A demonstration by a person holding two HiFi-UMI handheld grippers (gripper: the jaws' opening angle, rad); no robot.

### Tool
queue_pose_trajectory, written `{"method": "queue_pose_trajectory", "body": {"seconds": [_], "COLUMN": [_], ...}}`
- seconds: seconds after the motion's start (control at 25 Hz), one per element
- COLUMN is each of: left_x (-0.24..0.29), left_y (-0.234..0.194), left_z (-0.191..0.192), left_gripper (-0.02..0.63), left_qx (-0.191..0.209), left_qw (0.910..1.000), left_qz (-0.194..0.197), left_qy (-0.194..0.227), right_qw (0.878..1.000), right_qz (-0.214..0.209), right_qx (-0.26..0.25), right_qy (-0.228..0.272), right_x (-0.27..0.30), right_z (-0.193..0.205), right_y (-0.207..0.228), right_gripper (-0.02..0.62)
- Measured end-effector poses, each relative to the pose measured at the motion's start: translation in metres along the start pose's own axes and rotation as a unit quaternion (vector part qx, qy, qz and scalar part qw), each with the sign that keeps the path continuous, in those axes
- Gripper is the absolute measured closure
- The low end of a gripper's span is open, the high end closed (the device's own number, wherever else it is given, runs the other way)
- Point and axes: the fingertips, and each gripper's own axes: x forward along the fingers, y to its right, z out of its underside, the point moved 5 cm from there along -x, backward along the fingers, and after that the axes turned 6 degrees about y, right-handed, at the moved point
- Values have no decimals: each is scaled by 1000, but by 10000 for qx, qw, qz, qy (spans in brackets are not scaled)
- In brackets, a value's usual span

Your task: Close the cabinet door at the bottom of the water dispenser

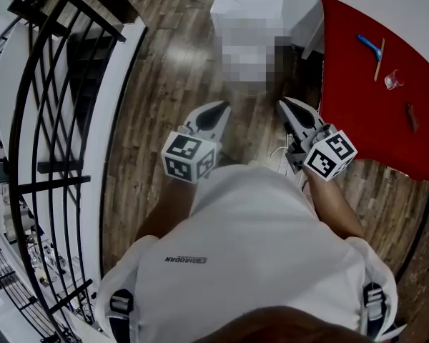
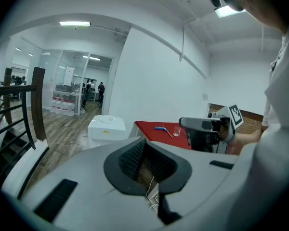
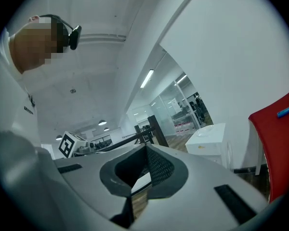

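- Water dispenser (image 1: 247,6): a white box at the top centre of the head view, standing on the wooden floor (image 1: 171,70) against the white wall. Its cabinet door cannot be made out in any view.
- Edges: the red table (image 1: 375,77) stands just right of the dispenser, and its near-left edge runs down close beside the right gripper. A black railing (image 1: 50,120) with a white border closes off the left of the frame.
- Open room: a strip of floor runs between railing and table, from the grippers up to the dispenser.
- Left gripper (image 1: 216,111): held out before the person's chest, tip aimed up-frame at the dispenser and well apart from it. Its jaws are together on nothing.
- Right gripper (image 1: 289,109): alongside the left one and angled likewise. Its jaws are also together and empty.
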Motion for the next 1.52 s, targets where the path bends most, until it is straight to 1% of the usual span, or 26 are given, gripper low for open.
{"method": "queue_pose_trajectory", "body": {"seconds": [0.08, 0.12, 0.24, 0.32, 0.4, 0.52, 0.6, 0.68, 0.8, 0.92, 1.0, 1.08, 1.16, 1.2, 1.36, 1.52], "left_x": [-6, -7, -5, -4, -5, -13, -18, -21, -26, -31, -33, -35, -38, -39, -42, -45], "left_y": [0, 0, -6, -13, -20, -26, -32, -38, -46, -52, -56, -60, -67, -69, -73, -74], "left_z": [1, 1, -3, -7, -11, -12, -7, -1, 1, 0, -2, 0, 4, 6, 4, -1], "left_gripper": [610, 611, 611, 611, 611, 611, 611, 611, 611, 609, 611, 610, 611, 611, 611, 610], "left_qx": [-31, -110, -547, -723, -610, -124, 212, 381, 392, 329, 143, -142, -335, -334, -84, -13], "left_qw": [10000, 9999, 9983, 9970, 9978, 9994, 9989, 9979, 9972, 9970, 9970, 9964, 9960, 9962, 9969, 9970], "left_qz": [-13, 16, 200, 271, 274, 300, 330, 365, 500, 614, 712, 801, 784, 762, 741, 755], "left_qy": [-14, -7, 33, 38, 19, -87, -253, -380, -387, -347, -275, -226, -255, -276, -248, -198], "right_qw": [9999, 9999, 9993, 9985, 9972, 9951, 9940, 9932, 9918, 9906, 9897, 9889, 9884, 9883, 9878, 9877], "right_qz": [70, 123, 309, 468, 665, 871, 951, 1017, 1119, 1232, 1292, 1332, 1363, 1373, 1393, 1388], "right_qx": [-78, -91, -162, -212, -270, -354, -414, -444, -476, -395, -343, -363, -367, -363, -402, -461], "right_qy": [-66, -76, -121, -167, -226, -315, -350, -362, -379, -445, -509, -557, -554, -550, -575, -558], "right_x": [-4, -5, -8, -8, -5, 4, 13, 20, 28, 32, 34, 37, 39, 40, 42, 45], "right_z": [5, 6, 9, 12, 17, 26, 32, 39, 48, 59, 64, 68, 69, 69, 68, 65], "right_y": [-3, -4, -6, -8, -9, -15, -21, -28, -38, -44, -46, -48, -51, -52, -57, -63], "right_gripper": [572, 572, 572, 572, 572, 572, 572, 572, 574, 574, 574, 574, 574, 574, 574, 574]}}
